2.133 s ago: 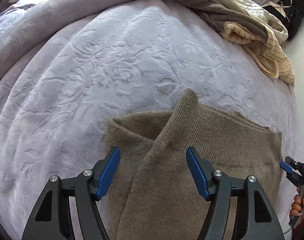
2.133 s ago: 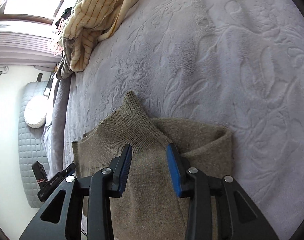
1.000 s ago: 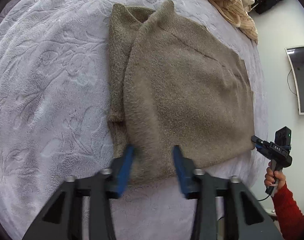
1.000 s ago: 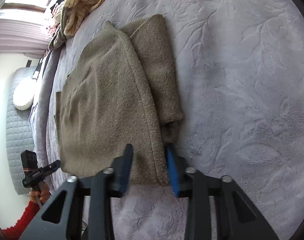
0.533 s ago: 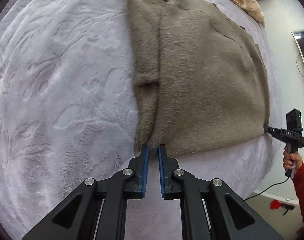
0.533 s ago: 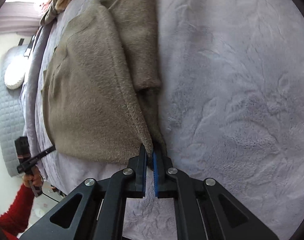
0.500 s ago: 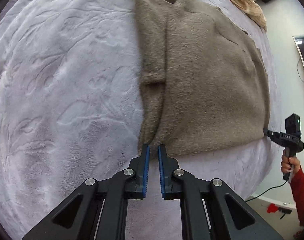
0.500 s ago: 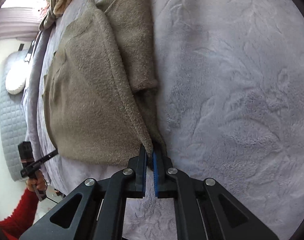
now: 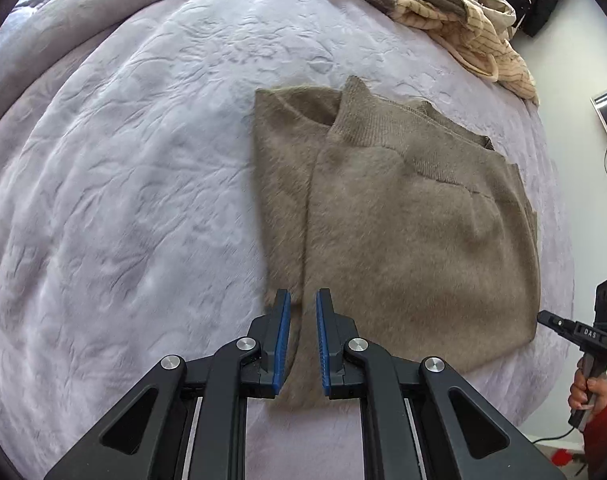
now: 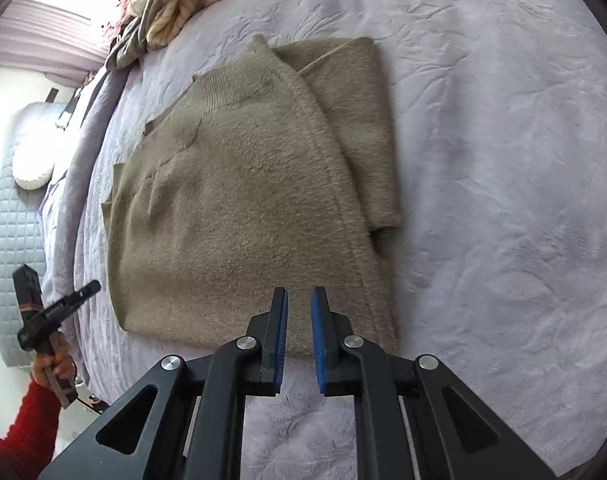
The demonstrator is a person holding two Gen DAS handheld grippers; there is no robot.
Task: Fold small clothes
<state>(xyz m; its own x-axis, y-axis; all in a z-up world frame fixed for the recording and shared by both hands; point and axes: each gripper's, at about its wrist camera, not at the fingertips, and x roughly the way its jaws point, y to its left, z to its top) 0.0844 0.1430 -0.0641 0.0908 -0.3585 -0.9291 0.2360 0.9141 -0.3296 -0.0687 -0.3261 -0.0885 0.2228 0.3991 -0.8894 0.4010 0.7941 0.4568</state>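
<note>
A taupe knit sweater (image 9: 415, 232) lies flat on the lilac bedspread (image 9: 135, 184), collar away from me and one sleeve folded in along its left side. My left gripper (image 9: 303, 300) hovers over the hem near the left corner. Its blue pads are close together, and fabric shows through the slit but is not lifted. My right gripper (image 10: 299, 298) hangs over the hem, left of the right corner (image 10: 393, 340). Its jaws are opening, and the sweater (image 10: 239, 200) lies flat below them, not pinched. Each view shows the other gripper in a red-sleeved hand, the right gripper (image 9: 543, 317) and the left gripper (image 10: 95, 285).
A heap of cream striped and grey clothes (image 9: 463, 20) sits at the far edge of the bed. Beyond the bed are a pale wall (image 9: 575, 80) and a grey quilted headboard (image 10: 15, 240). The bed's near edge runs just behind the hem.
Half a second ago both grippers were pinched at the hem corners. Both have since risen and tilted up, so more of the bed shows. The right jaws have parted slightly. The sweater stays flat.
</note>
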